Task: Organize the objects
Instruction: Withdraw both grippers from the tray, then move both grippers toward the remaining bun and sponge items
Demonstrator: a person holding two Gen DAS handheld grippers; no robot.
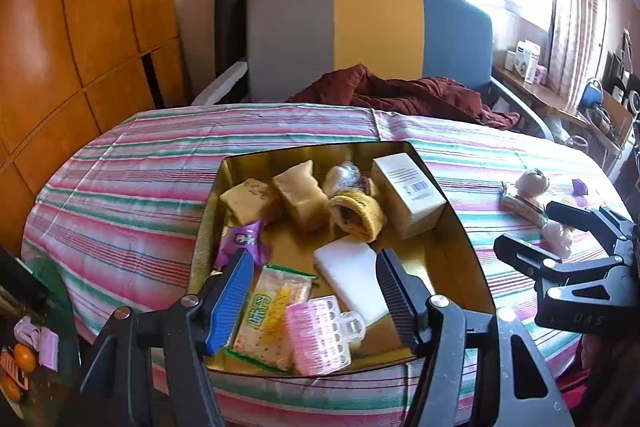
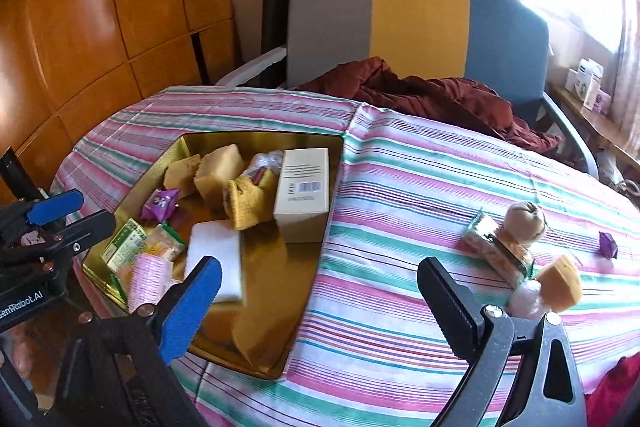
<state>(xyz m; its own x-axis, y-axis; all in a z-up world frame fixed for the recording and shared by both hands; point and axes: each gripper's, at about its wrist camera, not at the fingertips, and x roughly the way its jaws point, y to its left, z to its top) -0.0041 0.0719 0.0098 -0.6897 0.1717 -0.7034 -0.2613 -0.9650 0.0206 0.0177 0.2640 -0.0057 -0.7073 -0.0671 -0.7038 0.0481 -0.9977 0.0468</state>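
Observation:
A gold tray [image 1: 460,227] [image 2: 280,307] sits on the striped tablecloth and holds yellow sponges [image 1: 300,195], a cream box [image 1: 408,193] [image 2: 304,195], a white block [image 1: 352,279] [image 2: 216,259], snack packets [image 1: 268,311], a purple packet [image 1: 240,243] and a pink hair clip [image 1: 320,335] [image 2: 146,281]. My left gripper [image 1: 316,303] is open and empty just above the tray's near end. My right gripper [image 2: 320,311] is open and empty over the tray's right edge. Loose on the cloth to the right lie a small doll [image 2: 524,219], a wrapped snack [image 2: 496,251], a yellow sponge [image 2: 560,283] and a purple candy [image 2: 608,245].
A grey, yellow and blue chair [image 1: 372,35] with a dark red garment [image 1: 404,95] stands behind the table. Wooden cabinets [image 1: 72,27] are on the left. A cluttered shelf [image 1: 560,95] runs under the window on the right. The right gripper shows in the left wrist view [image 1: 560,235].

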